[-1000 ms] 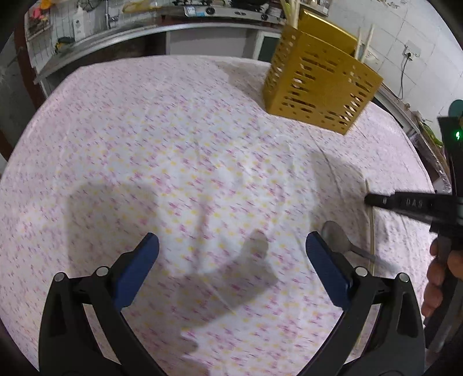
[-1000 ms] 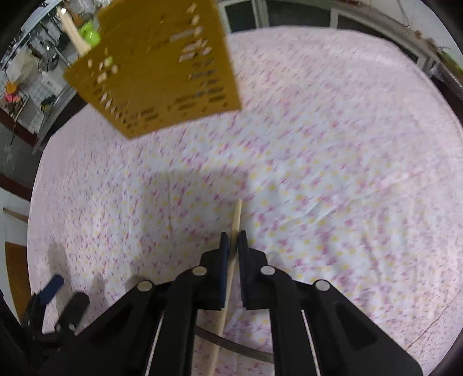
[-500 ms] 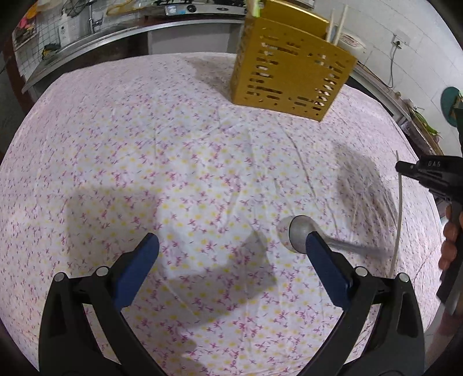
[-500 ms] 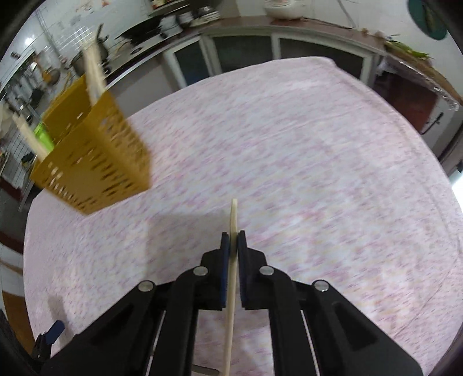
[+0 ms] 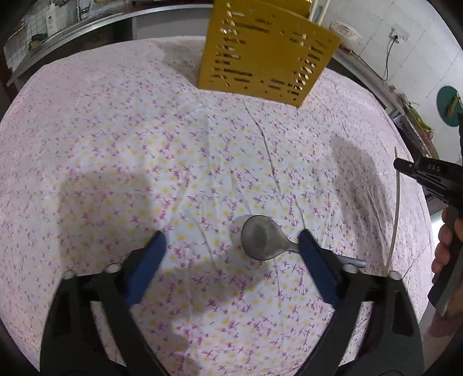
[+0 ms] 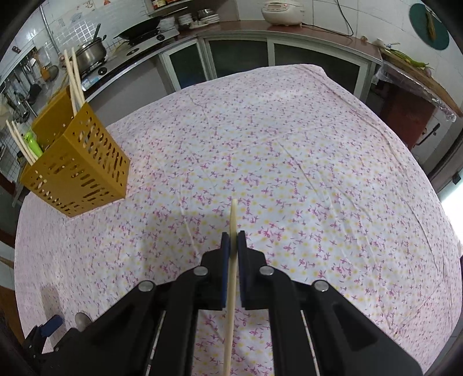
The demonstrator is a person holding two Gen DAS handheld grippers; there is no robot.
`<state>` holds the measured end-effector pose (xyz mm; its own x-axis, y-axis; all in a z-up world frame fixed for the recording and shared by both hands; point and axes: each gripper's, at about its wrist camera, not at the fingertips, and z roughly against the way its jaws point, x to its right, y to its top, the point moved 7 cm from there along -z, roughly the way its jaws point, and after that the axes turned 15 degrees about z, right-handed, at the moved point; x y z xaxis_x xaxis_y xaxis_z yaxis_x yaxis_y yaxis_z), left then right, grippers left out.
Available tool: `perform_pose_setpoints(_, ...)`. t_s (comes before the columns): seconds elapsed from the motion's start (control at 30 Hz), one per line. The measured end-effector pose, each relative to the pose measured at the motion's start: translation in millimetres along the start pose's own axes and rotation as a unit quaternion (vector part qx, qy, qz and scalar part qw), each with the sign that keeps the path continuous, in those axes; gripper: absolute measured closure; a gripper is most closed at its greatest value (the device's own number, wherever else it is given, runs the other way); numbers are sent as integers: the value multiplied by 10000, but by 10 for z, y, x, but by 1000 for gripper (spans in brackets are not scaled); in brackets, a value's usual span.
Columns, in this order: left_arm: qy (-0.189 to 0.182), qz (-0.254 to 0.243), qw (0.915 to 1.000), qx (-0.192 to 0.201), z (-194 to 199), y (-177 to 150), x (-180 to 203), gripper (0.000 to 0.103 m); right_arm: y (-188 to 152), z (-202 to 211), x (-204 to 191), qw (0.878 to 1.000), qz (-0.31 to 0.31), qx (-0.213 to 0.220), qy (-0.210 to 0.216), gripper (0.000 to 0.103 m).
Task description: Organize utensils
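Observation:
A yellow slotted utensil holder (image 5: 269, 52) stands at the far side of the table and shows at the left in the right wrist view (image 6: 78, 170), with several chopsticks (image 6: 73, 78) upright in it. A metal spoon (image 5: 260, 241) lies on the floral cloth just inside my left gripper's right finger. My left gripper (image 5: 231, 254) is open and empty above the cloth. My right gripper (image 6: 233, 245) is shut on a pale chopstick (image 6: 231, 260), held above the table; it also shows at the right edge of the left wrist view (image 5: 396, 208).
The table wears a pink-flowered cloth (image 6: 289, 173). A kitchen counter (image 6: 260, 31) with a rice cooker (image 6: 283, 11), wok and pots runs behind it. A person's hand (image 5: 445, 245) holds the right gripper at the right table edge.
My left gripper has moved toward the spoon, which now lies between its fingers. My right gripper has lifted the chopstick off the cloth and tilted up, swinging away from the holder.

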<state>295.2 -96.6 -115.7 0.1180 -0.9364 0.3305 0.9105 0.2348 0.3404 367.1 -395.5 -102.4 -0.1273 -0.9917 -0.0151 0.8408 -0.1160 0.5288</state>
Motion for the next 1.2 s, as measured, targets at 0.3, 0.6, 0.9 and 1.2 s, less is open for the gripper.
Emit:
perform_pose_setpoints(0.3, 7, -79, 9999, -123, -106, 43, 41, 60, -8, -72, 5, 9999, 45, -51, 83, 97)
perform_pose_setpoints(0.6, -22, 595, 9970, -500, -15, -94, 8, 60, 76, -41, -22, 9996, 290, -1, 75, 97)
perform_pose_setpoints(0.9, -66, 1766, 9819, -680, -77, -225, 65, 52, 58, -114, 64, 9994, 317, -32, 127, 97)
perform_pose_setpoints(1.2, 885, 1306, 9865, -438, -299, -109, 399, 41, 50, -61, 58, 9986, 496, 19, 157, 97)
